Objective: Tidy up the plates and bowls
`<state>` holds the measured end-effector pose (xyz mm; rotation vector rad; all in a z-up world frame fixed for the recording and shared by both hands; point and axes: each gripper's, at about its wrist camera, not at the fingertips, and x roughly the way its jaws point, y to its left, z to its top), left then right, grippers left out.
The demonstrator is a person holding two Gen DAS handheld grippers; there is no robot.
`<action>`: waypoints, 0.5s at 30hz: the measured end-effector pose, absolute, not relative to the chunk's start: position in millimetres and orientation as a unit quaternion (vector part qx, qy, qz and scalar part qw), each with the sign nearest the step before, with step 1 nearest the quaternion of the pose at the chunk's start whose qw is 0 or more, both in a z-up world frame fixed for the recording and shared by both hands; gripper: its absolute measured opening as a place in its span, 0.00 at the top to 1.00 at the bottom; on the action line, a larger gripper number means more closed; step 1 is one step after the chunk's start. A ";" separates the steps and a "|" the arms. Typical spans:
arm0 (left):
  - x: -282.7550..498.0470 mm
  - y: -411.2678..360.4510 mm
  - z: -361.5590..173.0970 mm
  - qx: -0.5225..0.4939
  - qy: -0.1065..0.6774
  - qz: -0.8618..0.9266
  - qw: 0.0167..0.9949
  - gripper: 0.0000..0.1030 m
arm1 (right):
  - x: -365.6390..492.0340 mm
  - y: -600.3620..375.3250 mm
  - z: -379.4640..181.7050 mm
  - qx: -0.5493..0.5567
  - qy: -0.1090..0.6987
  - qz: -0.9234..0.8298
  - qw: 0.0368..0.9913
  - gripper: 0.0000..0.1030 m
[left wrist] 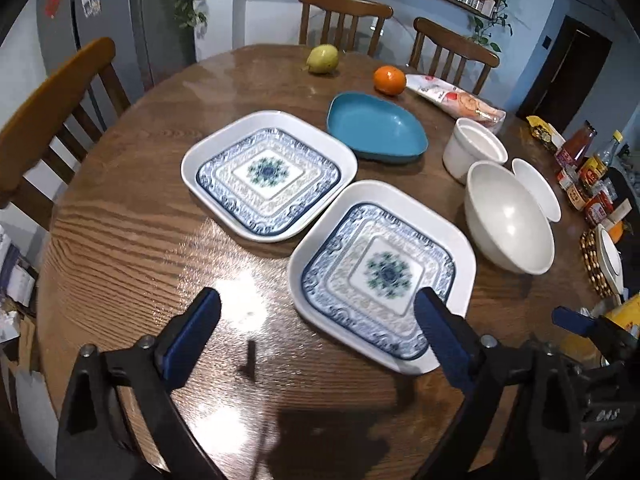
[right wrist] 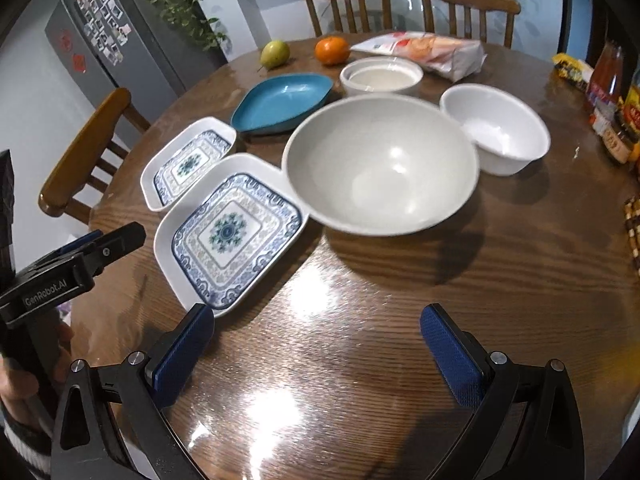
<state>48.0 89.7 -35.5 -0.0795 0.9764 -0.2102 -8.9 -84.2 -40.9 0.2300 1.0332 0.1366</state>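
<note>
Both pairs of tongs hover low over the near edge of a round wooden table (left wrist: 132,216), and both stand wide apart with nothing between the blue pads. The left tongs (left wrist: 318,320) sit with their right pad above the near corner of the near patterned plate (left wrist: 382,276); whether it touches the plate cannot be told. The right tongs (right wrist: 318,338) are over bare wood, their left pad just beside the near corner of that same plate (right wrist: 230,232). A second patterned plate (left wrist: 268,176) lies to the far left of the first, the two square white rims meeting corner to edge. Beyond them is a blue dish (left wrist: 376,128), and to its right a straight-sided white bowl (left wrist: 474,148). A large white bowl (right wrist: 380,164) stands just to the right of the near plate, close against its rim, and a smaller white bowl (right wrist: 496,128) sits close behind it to the right; the rims look near to touching. At the far side of the table lie a pear (left wrist: 322,59), an orange (left wrist: 389,79) and a plastic food packet (right wrist: 424,54). Jars and bottles (left wrist: 584,168) crowd the right edge. Wooden chairs (left wrist: 344,20) stand around the table, and a grey fridge (right wrist: 104,40) with magnets is at the far left.
</note>
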 end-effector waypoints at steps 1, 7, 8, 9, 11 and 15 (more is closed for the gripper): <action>48.8 92.6 -37.4 -0.041 0.471 -0.105 0.875 0.12 | -7.8 -82.9 -44.1 0.113 0.496 0.066 0.858 0.00; 58.1 93.0 -52.6 -0.033 0.481 -0.134 0.866 0.26 | 2.6 -75.9 -59.8 0.137 0.511 0.065 0.846 0.00; 60.5 93.6 -54.4 -0.031 0.482 -0.134 0.865 0.26 | 4.5 -74.7 -61.2 0.138 0.512 0.064 0.845 0.00; 64.5 92.8 -57.0 -0.029 0.483 -0.135 0.865 0.26 | 6.7 -72.4 -62.6 0.140 0.511 0.063 0.846 0.00; 71.6 92.2 -62.2 -0.026 0.484 -0.140 0.863 0.30 | 10.2 -68.6 -65.2 0.139 0.509 0.061 0.847 0.00; 83.3 89.2 -72.2 -0.016 0.494 -0.149 0.857 0.47 | 18.6 -63.6 -71.6 0.141 0.509 0.057 0.847 0.15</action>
